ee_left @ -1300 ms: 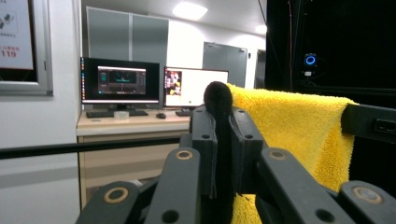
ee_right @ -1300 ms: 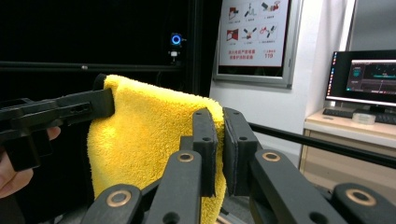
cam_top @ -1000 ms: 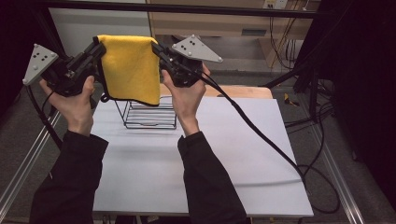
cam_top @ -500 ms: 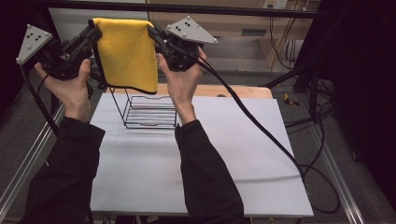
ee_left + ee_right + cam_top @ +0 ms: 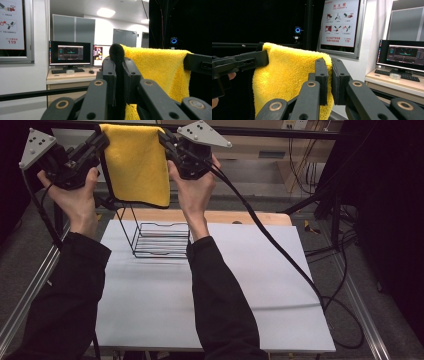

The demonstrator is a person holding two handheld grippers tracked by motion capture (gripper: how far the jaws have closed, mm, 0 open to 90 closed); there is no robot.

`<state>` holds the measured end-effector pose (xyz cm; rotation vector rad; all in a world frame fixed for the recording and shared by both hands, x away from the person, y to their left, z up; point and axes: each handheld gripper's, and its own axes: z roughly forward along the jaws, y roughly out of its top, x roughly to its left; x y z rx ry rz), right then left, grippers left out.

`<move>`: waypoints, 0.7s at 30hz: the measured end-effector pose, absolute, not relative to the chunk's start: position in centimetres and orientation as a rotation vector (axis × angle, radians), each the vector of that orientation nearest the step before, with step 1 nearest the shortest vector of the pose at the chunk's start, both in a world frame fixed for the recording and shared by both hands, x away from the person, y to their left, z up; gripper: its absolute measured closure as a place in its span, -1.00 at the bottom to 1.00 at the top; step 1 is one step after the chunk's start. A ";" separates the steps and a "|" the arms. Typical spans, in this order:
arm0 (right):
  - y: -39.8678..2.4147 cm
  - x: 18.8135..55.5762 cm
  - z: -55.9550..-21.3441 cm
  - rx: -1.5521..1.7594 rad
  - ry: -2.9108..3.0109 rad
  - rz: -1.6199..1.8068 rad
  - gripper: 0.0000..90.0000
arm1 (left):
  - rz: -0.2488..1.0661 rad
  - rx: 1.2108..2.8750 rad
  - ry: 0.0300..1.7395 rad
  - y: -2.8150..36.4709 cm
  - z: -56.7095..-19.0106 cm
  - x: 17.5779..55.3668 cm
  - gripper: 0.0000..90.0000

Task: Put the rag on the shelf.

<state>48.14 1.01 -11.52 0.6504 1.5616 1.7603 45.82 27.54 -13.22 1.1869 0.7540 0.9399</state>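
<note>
Overhead, a yellow towel (image 5: 136, 164) hangs stretched between the left gripper (image 5: 98, 142) and the right gripper (image 5: 165, 140), each with its jaws clamped on a top corner. It is held high above the black wire rack (image 5: 159, 239) (which stands on the white table (image 5: 250, 290)), hanging free of it.

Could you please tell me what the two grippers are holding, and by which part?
A yellow towel, held by its top edge: left gripper at one upper corner, right gripper at the other.
</note>
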 end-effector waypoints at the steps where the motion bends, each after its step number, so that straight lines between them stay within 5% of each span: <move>1: 1.0 48.3 -11.5 0.650 1.563 1.753 0.88 | 0.944 1.190 0.752 27.5 -13.2 46.0 0.82; 21: 1.0 52.2 -11.9 0.685 1.603 1.667 0.88 | 0.907 1.231 0.770 27.5 -14.6 50.7 0.82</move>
